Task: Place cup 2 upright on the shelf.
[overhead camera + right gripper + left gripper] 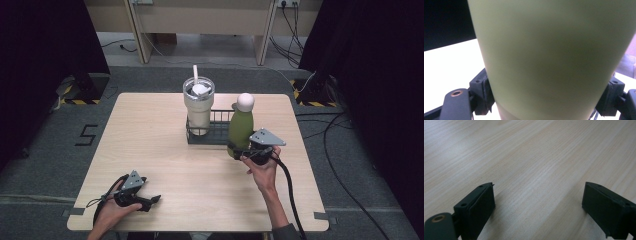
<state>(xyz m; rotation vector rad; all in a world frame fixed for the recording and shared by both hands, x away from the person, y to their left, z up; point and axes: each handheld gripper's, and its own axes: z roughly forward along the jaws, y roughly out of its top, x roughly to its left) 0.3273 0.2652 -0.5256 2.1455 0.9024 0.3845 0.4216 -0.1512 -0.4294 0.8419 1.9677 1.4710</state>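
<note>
The tabletop point(165, 150) carries a black wire rack point(216, 131) at its far middle. A cream tumbler point(198, 107) with a straw already stands in the rack's left part. The green bottle point(240, 127) with a pale round cap stands upright at the rack's right end; whether it is inside or just beside the rack I cannot tell. The right gripper point(248, 152) has its fingers point(481, 91) clamped on the bottle's lower body. The left gripper point(150, 201) rests near the left front edge, fingers point(477, 207) apart over bare wood. Judging by this, the bottle's placing is under way, with release left.
</note>
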